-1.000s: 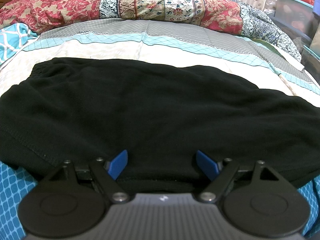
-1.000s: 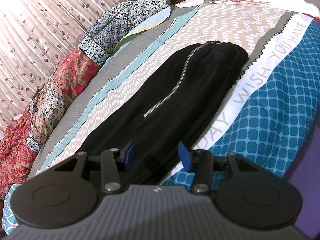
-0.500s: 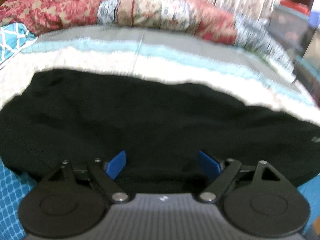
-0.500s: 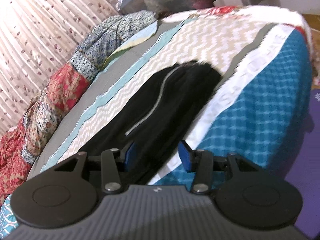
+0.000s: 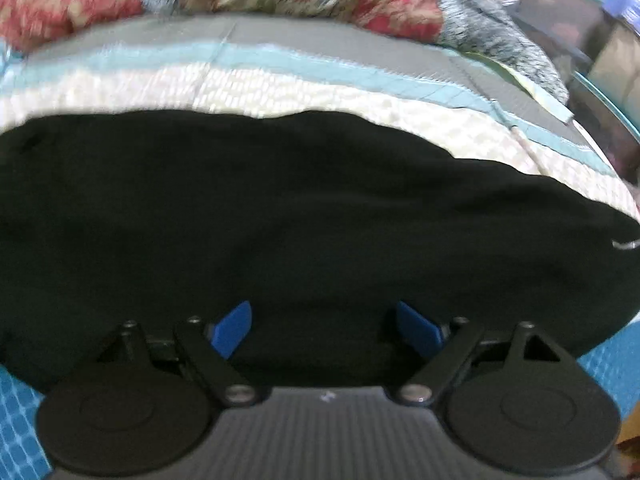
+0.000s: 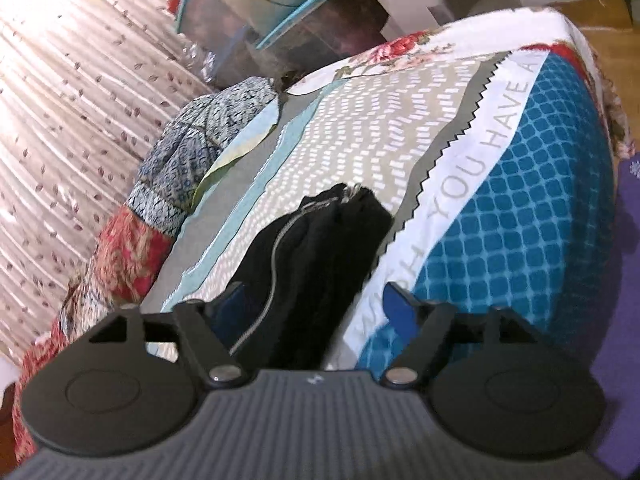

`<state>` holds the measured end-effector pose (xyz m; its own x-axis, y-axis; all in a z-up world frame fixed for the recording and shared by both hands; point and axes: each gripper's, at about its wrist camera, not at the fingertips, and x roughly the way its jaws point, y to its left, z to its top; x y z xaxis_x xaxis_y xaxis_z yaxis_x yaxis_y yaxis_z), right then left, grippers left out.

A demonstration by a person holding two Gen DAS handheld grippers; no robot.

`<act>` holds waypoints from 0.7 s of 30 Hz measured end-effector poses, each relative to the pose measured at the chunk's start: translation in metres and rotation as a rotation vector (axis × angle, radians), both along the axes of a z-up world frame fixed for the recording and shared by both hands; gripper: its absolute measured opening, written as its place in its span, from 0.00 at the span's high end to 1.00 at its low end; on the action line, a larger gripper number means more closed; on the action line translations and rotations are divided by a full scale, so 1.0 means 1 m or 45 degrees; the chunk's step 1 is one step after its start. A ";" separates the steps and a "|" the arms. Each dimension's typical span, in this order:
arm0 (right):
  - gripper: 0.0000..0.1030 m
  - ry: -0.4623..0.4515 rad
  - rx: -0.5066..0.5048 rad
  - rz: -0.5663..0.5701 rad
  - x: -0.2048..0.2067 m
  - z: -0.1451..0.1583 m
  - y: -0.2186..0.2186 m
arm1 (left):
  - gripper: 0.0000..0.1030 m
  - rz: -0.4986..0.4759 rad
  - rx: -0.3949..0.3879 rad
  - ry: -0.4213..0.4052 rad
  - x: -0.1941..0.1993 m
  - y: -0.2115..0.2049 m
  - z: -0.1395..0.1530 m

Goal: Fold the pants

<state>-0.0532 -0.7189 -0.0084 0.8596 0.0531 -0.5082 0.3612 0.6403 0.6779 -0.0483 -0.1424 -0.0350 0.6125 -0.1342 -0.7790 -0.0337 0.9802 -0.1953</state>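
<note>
Blur hides black pants (image 5: 280,220) seams, edges cropped.

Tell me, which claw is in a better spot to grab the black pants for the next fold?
Probably the right claw. Its jaws have just been opening, and one narrow end of the black pants lies between them. The left claw, also open, faces the wide middle, with no corner nearby.
</note>
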 end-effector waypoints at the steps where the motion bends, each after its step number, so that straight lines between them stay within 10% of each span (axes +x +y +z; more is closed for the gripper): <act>1: 0.25 0.011 -0.016 0.000 0.005 -0.002 -0.002 | 0.19 -0.006 0.019 0.007 0.001 -0.002 0.000; 6: 0.26 0.014 -0.102 0.048 0.024 -0.006 -0.004 | 0.17 0.001 0.028 0.022 0.003 -0.008 -0.001; 9: 0.73 0.034 -0.148 0.117 0.038 -0.004 -0.006 | 0.16 0.007 0.034 0.028 0.005 -0.009 -0.001; 11: 0.82 0.011 -0.170 0.142 0.041 0.003 -0.005 | 0.16 0.012 0.046 0.032 0.004 -0.012 0.000; 15: 0.81 -0.094 -0.260 0.153 0.033 0.016 0.002 | 0.15 0.024 0.040 0.038 0.005 -0.014 0.000; 19: 0.37 0.015 -0.070 0.041 0.036 -0.020 -0.016 | 0.11 0.018 0.049 0.037 0.003 -0.016 -0.001; 21: 0.40 -0.012 -0.058 0.031 0.035 -0.022 -0.019 | 0.11 0.013 0.059 0.034 0.002 -0.016 -0.001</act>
<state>-0.0180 -0.7377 -0.0301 0.8629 0.0514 -0.5027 0.3390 0.6789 0.6513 -0.0463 -0.1586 -0.0360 0.5928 -0.0915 -0.8001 -0.0483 0.9877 -0.1487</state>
